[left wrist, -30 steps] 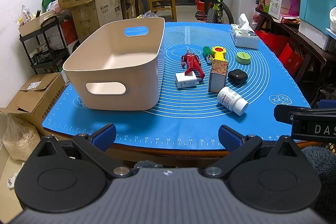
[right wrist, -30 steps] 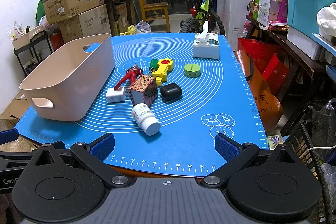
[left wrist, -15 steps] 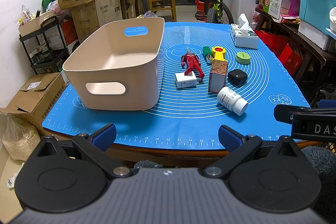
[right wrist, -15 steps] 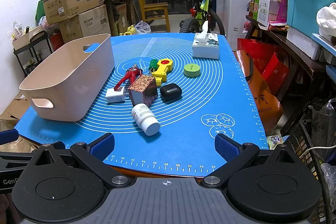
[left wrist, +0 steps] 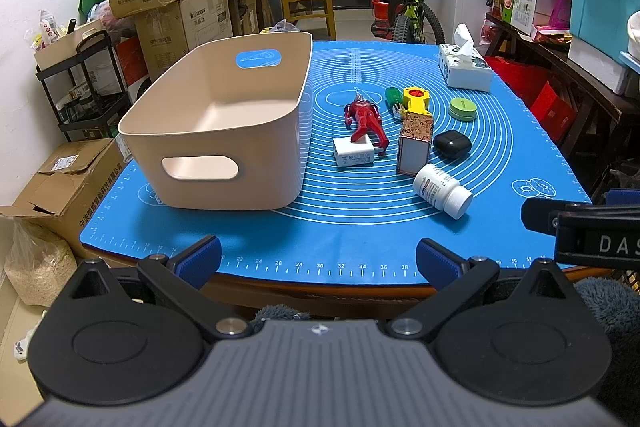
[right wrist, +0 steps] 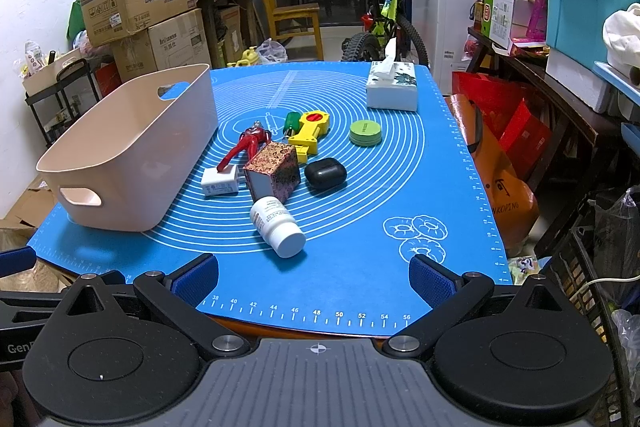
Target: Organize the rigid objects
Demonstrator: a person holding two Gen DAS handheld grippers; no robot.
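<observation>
My left gripper (left wrist: 318, 257) sits at the bottom of the left wrist frame, jaws spread wide, nothing between the blue pads, held short of the near edge of the blue mat (left wrist: 360, 227). My right gripper (right wrist: 314, 273) sits at the bottom of the right wrist frame, likewise spread wide and empty, its pads over the mat's near edge.

The beige bin (left wrist: 224, 131) stands upright on the left part of the mat, left of centre in the left wrist frame; what I can see of its inside holds nothing.

The loose items lie in a cluster right of the bin, centre of both frames:
- Red figure (left wrist: 366, 123), lying flat, one leg resting on the white charger (left wrist: 354, 158).
- Patterned box (left wrist: 416, 143), just right of the charger.
- White pill bottle (left wrist: 442, 190), on its side, nearest to me, cap toward the lower right of the frame, close to the box; contact I cannot confirm.
- Black case (left wrist: 452, 143), just right of the box.
- Yellow tool (left wrist: 416, 102) and green-handled screwdriver (left wrist: 392, 99), side by side behind the box.
- Green round tin (left wrist: 463, 108), right of the yellow tool, apart from it.

A tissue box (left wrist: 464, 69) stands at the upper right of the mat, well apart from the cluster.

Both grippers are well apart from every item.
</observation>
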